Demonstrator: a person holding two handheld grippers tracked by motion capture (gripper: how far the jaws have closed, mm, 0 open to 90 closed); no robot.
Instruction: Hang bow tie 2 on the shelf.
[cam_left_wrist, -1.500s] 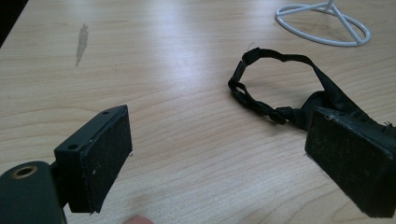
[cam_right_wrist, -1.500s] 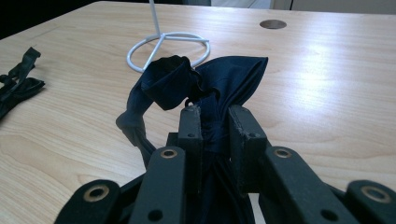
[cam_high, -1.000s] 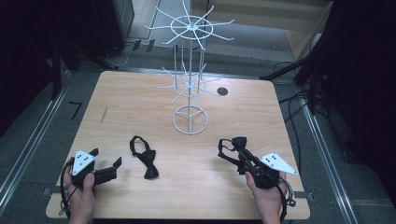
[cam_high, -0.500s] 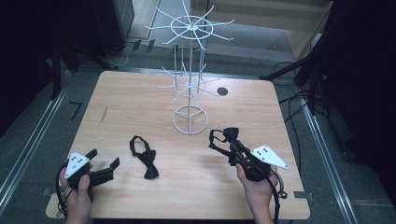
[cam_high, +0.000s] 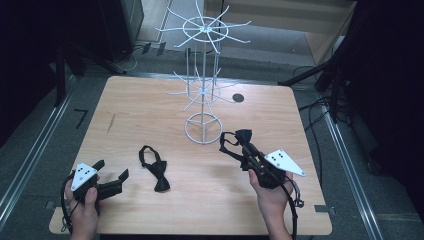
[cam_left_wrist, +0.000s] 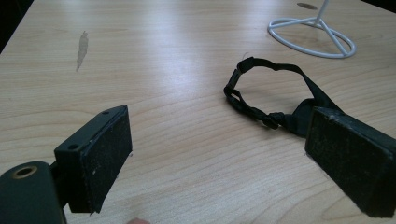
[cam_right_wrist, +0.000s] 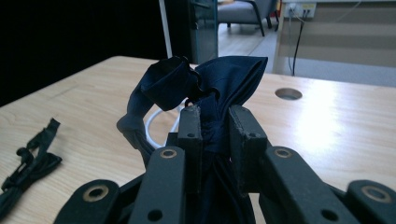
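A dark bow tie (cam_high: 243, 136) hangs in my right gripper (cam_high: 248, 152), whose jaws are shut on it, just right of the white wire rack's base ring (cam_high: 202, 131). In the right gripper view the jaws (cam_right_wrist: 215, 116) pinch the navy bow tie (cam_right_wrist: 224, 79) at its middle, and its strap loops off to the left. A second black bow tie (cam_high: 155, 172) lies flat on the wooden table (cam_high: 145, 105). My left gripper (cam_high: 111, 170) rests open near the table's front left corner, and that tie's strap (cam_left_wrist: 275, 120) lies beyond its jaws (cam_left_wrist: 219, 121).
The tall white wire rack (cam_high: 204, 75), with two tiers of spokes, stands mid-table; its base ring (cam_left_wrist: 336, 36) is beyond the lying tie. A round cable hole (cam_high: 238, 98) sits at the back right. Dark equipment and cables surround the table.
My right gripper has lifted and moved left and forward toward the rack's base, carrying the bow tie. The left gripper and the lying tie have stayed put.
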